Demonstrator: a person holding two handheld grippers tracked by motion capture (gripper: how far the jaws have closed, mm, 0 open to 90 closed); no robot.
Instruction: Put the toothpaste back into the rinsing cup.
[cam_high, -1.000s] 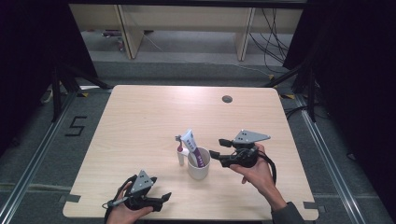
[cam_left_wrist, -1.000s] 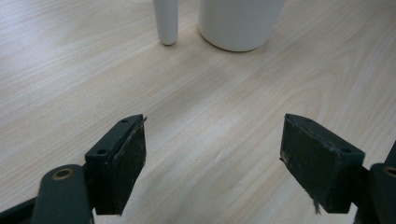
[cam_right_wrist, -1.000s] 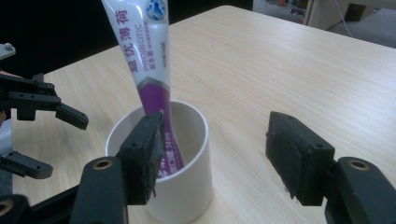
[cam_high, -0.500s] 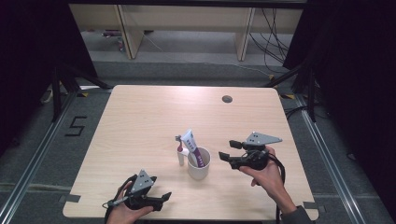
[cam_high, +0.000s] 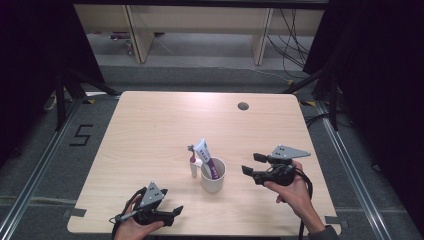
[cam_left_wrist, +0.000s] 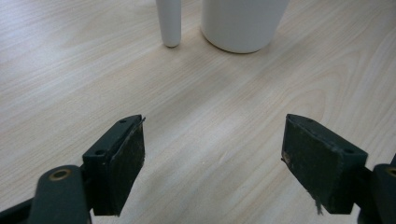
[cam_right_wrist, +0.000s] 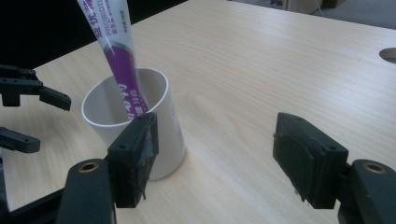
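From above we look forward and down over the whole surface (cam_high: 150, 125). Our two low, close views look along each tongs' jaws just above the wood; all three share the white cup (cam_high: 212, 175) (cam_left_wrist: 243, 23) (cam_right_wrist: 140, 135).

- Table (cam_high: 150, 130) — pale wood top with rounded corners and a round hole (cam_high: 243, 106) near its far edge.
- White cup (cam_high: 212, 177) stands upright on it, toward the near side.
- Small white upright item (cam_high: 194, 169) stands just beside the cup — what it is cannot be told.
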